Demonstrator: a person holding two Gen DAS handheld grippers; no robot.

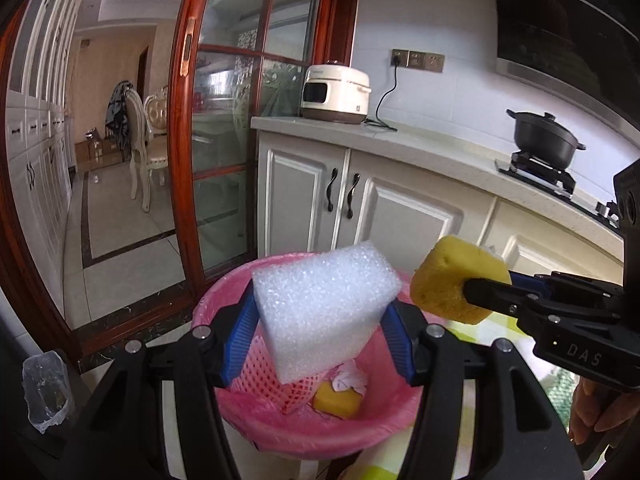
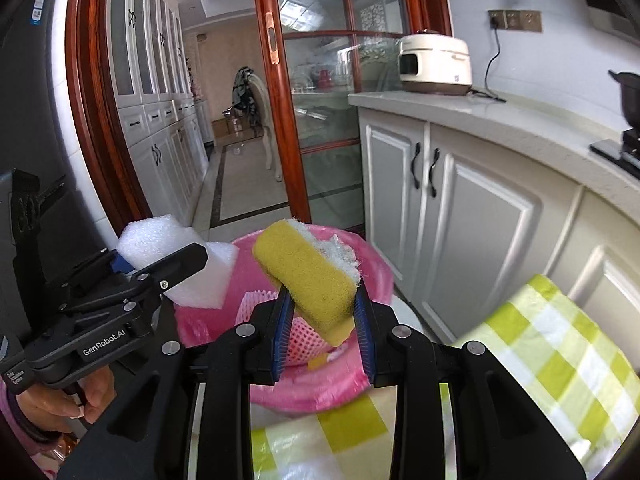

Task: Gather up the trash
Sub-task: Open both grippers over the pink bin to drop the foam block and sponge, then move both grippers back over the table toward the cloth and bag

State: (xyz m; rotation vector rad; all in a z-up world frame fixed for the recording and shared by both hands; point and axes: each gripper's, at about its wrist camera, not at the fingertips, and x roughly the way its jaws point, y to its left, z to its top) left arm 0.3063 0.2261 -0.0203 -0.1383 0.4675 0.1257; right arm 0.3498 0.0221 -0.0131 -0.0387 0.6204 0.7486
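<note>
A white foam block [image 1: 324, 304] is clamped between the blue pads of my left gripper [image 1: 320, 340], held over a pink bin [image 1: 280, 432] lined with a pink bag. My right gripper [image 2: 324, 332] is shut on a yellow sponge [image 2: 308, 276] with a white fluffy side, also above the pink bin [image 2: 380, 280]. In the left wrist view the yellow sponge [image 1: 456, 280] and the right gripper [image 1: 472, 292] come in from the right. The white foam block [image 2: 180, 256] shows at left in the right wrist view. Inside the bin lie pink net wrap [image 1: 276, 376], a yellow piece [image 1: 338, 400] and crumpled paper [image 1: 352, 376].
White kitchen cabinets [image 1: 360, 208] and a counter with a rice cooker [image 1: 336, 94] and a black pot [image 1: 546, 140] run behind the bin. A green checked cloth [image 2: 552, 344] covers the surface at right. A red-framed glass door [image 1: 224, 120] stands at left. A clear plastic bag [image 1: 44, 392] lies low left.
</note>
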